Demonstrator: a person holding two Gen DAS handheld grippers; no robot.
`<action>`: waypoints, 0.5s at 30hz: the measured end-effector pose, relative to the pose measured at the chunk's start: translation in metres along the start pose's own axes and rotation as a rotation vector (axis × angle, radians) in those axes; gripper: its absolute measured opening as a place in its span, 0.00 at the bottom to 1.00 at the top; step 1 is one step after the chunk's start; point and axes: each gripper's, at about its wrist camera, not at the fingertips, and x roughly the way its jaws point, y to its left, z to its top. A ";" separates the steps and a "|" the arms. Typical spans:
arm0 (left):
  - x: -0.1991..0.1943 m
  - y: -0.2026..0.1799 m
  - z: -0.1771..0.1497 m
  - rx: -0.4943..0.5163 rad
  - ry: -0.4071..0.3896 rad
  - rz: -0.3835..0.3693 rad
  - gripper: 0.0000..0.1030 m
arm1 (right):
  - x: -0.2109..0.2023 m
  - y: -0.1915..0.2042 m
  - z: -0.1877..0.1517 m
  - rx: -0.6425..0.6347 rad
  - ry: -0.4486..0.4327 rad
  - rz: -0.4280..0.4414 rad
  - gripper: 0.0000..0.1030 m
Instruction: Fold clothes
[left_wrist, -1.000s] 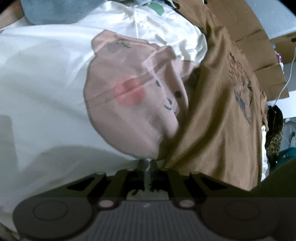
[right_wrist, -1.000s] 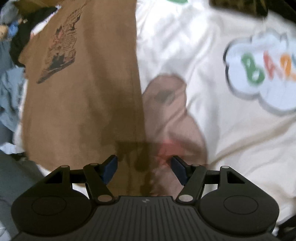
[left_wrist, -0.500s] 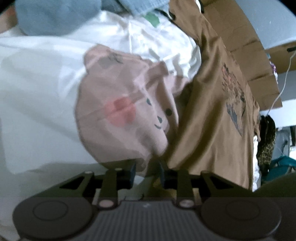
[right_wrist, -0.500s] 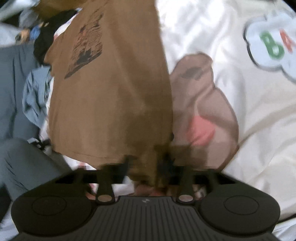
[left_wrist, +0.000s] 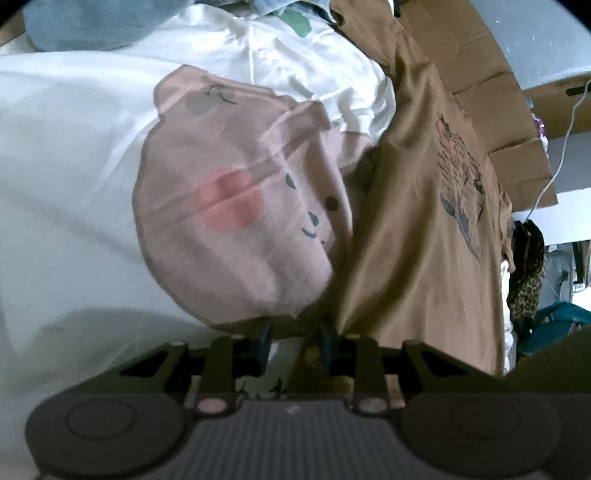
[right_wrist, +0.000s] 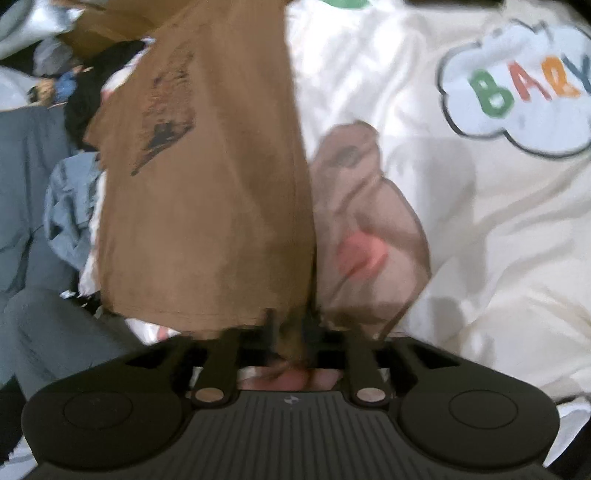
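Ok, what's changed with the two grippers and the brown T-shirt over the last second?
The left gripper opened, letting go of the brown printed T-shirt. The right gripper, open before, clamped the shirt's hem; its jaws have just been opening again, cloth still between them. The white bear-print sheet stayed put.

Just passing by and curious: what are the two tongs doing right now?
Left tongs: open, just been opening, nothing gripped.
Right tongs: just been opening, yet pinching the hem of the brown printed T-shirt.
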 end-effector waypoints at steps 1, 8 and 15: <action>0.000 0.000 0.000 -0.001 0.000 0.000 0.29 | 0.003 -0.003 0.000 0.009 -0.005 -0.014 0.61; 0.004 -0.001 -0.001 -0.005 0.001 -0.006 0.29 | 0.018 -0.018 -0.010 0.043 -0.002 0.068 0.02; 0.003 -0.002 0.002 -0.008 0.013 -0.017 0.33 | -0.013 -0.022 -0.018 0.073 -0.083 0.084 0.02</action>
